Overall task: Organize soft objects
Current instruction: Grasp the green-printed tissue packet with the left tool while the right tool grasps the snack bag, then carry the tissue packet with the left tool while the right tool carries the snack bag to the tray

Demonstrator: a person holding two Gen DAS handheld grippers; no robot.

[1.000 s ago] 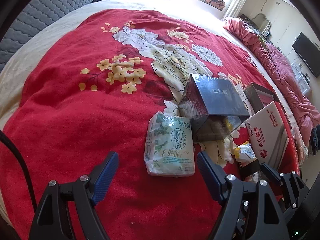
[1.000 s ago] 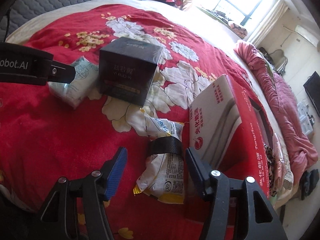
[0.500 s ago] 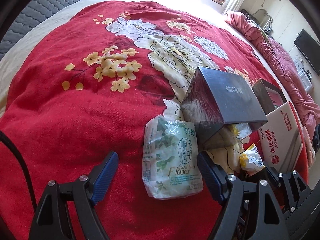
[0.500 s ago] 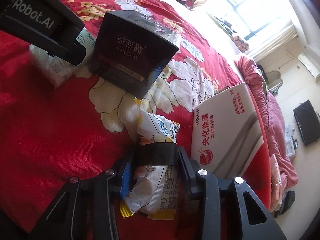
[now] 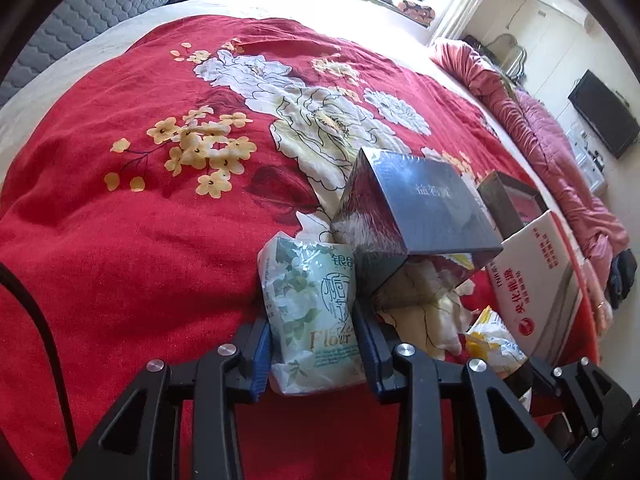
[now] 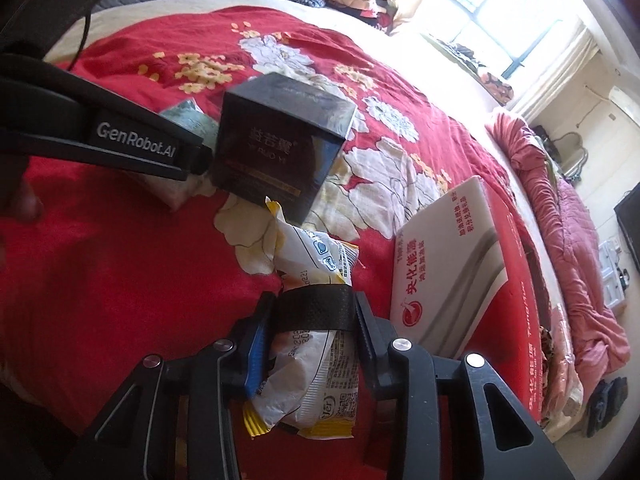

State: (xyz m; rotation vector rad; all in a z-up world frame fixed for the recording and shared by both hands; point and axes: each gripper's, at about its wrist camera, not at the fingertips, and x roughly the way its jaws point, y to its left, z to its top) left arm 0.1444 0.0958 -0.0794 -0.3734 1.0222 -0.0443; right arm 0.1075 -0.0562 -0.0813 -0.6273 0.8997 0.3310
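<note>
While both claws sit low over the red floral bedspread [image 5: 120,240], each is clamped on a soft pack.

Left wrist view: left gripper [image 5: 316,356] jaws have just closed in; blue pads press both sides of the green-and-white tissue pack [image 5: 312,312], which lies on the bedspread between the fingers and sticks out ahead of them. Straight ahead and slightly right of the claw, a dark glossy box [image 5: 416,208] touches or overlaps the pack's far right corner, so it crowds that end. Right of the claw: a yellow-white snack bag [image 5: 496,344], then a white-and-red carton [image 5: 540,280] beyond it, tilted. A second dark box [image 5: 508,200] sits behind the carton. Far right, a rolled pink quilt [image 5: 560,152] runs along the bed edge. Top left, grey quilted headboard [image 5: 100,12].

Right wrist view: right gripper [image 6: 308,328] is pinching the yellow-white snack bag [image 6: 316,380] at its black tape band [image 6: 316,308], pads on both sides; jaws have just tightened further. Bag's crumpled top sticks out ahead, its tail hangs back under the claw. Just right of the claw stands the white-and-red carton [image 6: 448,272], close to the right finger. Ahead and left is the dark glossy box [image 6: 280,148], near the bag's tip. Left gripper's arm [image 6: 100,136] crosses in from the left, the tissue pack [image 6: 184,116] partly hidden behind it. Pink quilt [image 6: 568,216] far right.
</note>
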